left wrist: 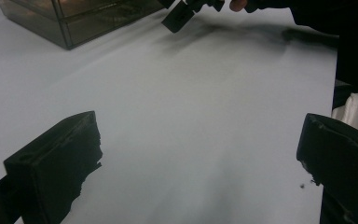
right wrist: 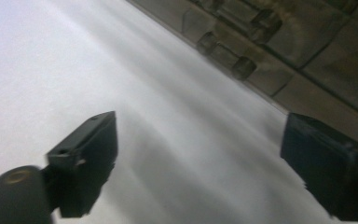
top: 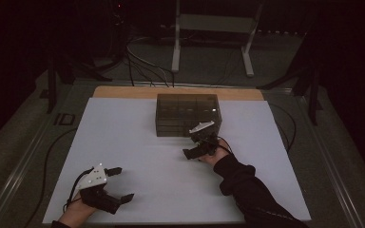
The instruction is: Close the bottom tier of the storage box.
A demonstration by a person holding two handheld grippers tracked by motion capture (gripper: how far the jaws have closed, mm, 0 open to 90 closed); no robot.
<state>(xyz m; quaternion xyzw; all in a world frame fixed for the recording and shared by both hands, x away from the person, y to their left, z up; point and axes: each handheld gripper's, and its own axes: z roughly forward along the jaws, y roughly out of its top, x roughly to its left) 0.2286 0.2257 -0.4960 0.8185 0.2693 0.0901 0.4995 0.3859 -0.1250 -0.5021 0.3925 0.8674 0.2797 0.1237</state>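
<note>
Both the left gripper [top: 119, 183] and right gripper [top: 196, 142] hold their fingers spread wide.

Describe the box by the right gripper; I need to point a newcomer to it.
On the white table sheet, look to its far middle edge. There sits a smoky translucent plastic drawer box, just beyond the open right gripper. It is the sheet's single boxy, see-through thing.

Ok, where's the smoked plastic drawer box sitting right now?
In the high view the drawer box sits at the far middle of the white table, just beyond the open right gripper; the left gripper is at the near left.
</note>
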